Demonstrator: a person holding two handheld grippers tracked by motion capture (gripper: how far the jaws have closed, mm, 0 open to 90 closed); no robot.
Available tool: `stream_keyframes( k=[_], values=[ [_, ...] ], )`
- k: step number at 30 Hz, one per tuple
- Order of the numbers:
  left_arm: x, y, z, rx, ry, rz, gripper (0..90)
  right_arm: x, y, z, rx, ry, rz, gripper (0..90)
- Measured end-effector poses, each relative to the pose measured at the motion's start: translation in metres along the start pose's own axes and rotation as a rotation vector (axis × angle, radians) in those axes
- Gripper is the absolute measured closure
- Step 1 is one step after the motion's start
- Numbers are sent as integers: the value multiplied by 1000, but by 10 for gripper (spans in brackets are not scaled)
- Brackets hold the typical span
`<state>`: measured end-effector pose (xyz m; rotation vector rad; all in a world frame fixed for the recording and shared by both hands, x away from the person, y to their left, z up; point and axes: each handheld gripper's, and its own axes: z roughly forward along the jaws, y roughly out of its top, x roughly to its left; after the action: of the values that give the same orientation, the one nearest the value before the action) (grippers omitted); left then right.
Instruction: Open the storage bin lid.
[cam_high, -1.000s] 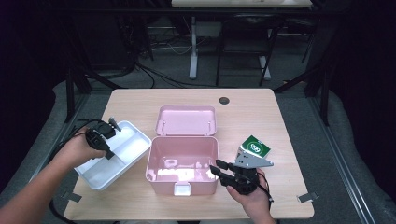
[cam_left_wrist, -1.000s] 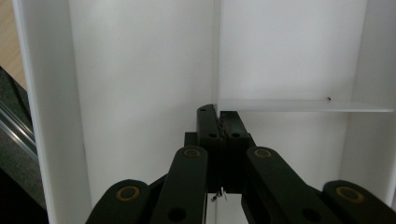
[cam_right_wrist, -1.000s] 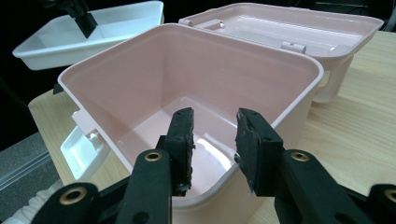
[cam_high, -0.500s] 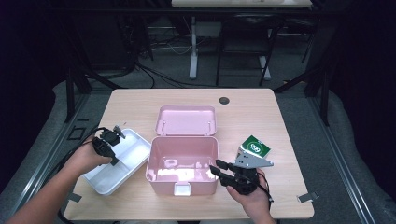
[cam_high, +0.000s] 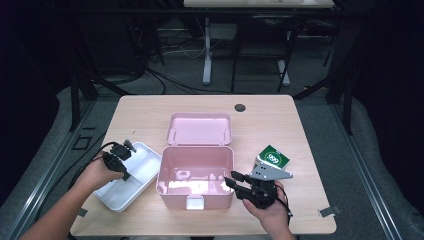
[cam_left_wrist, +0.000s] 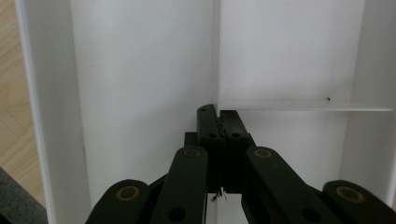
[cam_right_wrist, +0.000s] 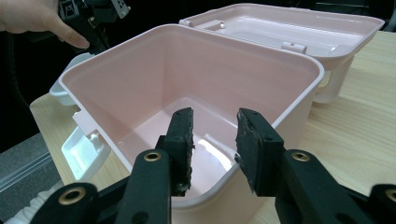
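Your left gripper (cam_left_wrist: 219, 122) has its jaws clamped on a divider wall of the white plastic compartment tray (cam_high: 131, 175) near the counter's left front edge, beside the open pink plastic box (cam_high: 196, 176); your right gripper (cam_right_wrist: 214, 135) gapes, empty, at the box's rim.

Count on table: one pink box (cam_high: 195, 175), lid open, empty inside. One white divided tray (cam_high: 131, 175); the left gripper view shows at least three compartments of it. One green packet (cam_high: 273, 158). One dark round grommet (cam_high: 240, 107) in the tabletop. Two handheld grippers: left gripper (cam_high: 123, 160), right gripper (cam_high: 236, 180).
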<state>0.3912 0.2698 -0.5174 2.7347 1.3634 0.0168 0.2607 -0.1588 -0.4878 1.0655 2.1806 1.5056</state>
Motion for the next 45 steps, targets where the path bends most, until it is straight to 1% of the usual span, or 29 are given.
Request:
stream_keyframes(
  k=[2, 7, 9, 13, 15, 16, 18, 19, 20, 22, 23, 24, 25, 26, 28, 29, 30, 31, 32, 33, 34, 35, 36, 37, 39, 41, 43, 44, 45],
  values=[
    [0, 0, 4, 9, 2, 1, 891, 0, 0, 0, 0, 1, 0, 661],
    [1, -1, 14, 3, -2, 1, 891, -1, 0, 0, 0, 2, 4, 660],
    [0, -2, 17, -7, 19, 3, 891, -1, 0, 1, -2, 1, 6, 660],
    [2, -5, 21, -18, -4, -5, 890, -2, 0, 1, 2, 2, 9, 660],
    [3, -6, 21, -27, -1, -6, 883, -2, 0, 1, 1, 4, 10, 658],
    [3, -6, 20, -36, 10, -7, 877, -3, 0, 1, 2, 5, 7, 656],
    [4, -8, 16, -58, -1, -13, 861, -2, 0, 0, 2, 2, 7, 652],
    [4, -10, 14, -68, -9, -13, 834, -2, 0, 0, 1, 1, 7, 650],
    [4, -11, 12, -79, -6, -14, 809, -2, 0, 0, 1, 0, 9, 648],
    [3, -15, 7, -114, 5, -18, 728, -2, 1, 0, -4, 1, 14, 640],
    [4, -18, 4, -136, 3, -23, 661, -3, 1, -1, -6, -1, 18, 634],
    [4, -20, 1, -153, 3, -26, 661, -4, 1, -2, -9, 2, 19, 629],
    [5, -23, -3, -173, -1, -32, 634, -6, 2, -3, -14, 6, 24, 619],
    [6, -25, -6, -192, -7, -35, 634, -6, 2, -3, -14, 6, 24, 619],
    [5, -28, -12, -234, -14, -41, 598, -7, 2, -3, -14, 8, 31, 608],
    [5, -30, -15, -262, -11, -42, 581, -7, 2, -3, -9, 7, 33, 601],
    [5, -30, -16, -276, -12, -42, 556, -8, 2, -3, 2, 9, 28, 598],
    [4, -31, -18, -295, -16, -46, 533, -9, 2, -2, -3, 7, 34, 587],
    [4, -31, -19, -314, -19, -40, 533, -9, 2, -2, -3, 7, 34, 587],
    [3, -31, -20, -333, -28, -31, 504, -9, 3, -2, 0, 9, 34, 577],
    [3, -31, -22, -348, -36, -33, 495, -10, 4, -1, -8, 8, 31, 566],
    [3, -31, -23, -370, -51, -39, 494, -10, 5, -1, 1, 6, 28, 559],
    [2, -31, -25, -382, -58, -40, 492, -10, 6, -1, -4, 5, 28, 549],
    [1, -32, -26, -393, -58, -41, 492, -10, 7, -2, 4, 4, 29, 542],
    [1, -32, -29, -412, -49, -46, 487, -11, 7, -4, -7, 4, 26, 522],
    [0, -32, -31, -423, -42, -57, 481, -12, 7, -5, -8, 1, 22, 515],
    [1, -32, -36, -431, -33, -57, 467, -13, 8, -7, -1, -5, 17, 504],
    [1, -33, -38, -435, -38, -59, 449, -13, 9, -8, -14, -1, 20, 494],
    [0, -34, -40, -445, -45, -69, 442, -15, 10, -9, -16, 10, 14, 484]
  ],
)
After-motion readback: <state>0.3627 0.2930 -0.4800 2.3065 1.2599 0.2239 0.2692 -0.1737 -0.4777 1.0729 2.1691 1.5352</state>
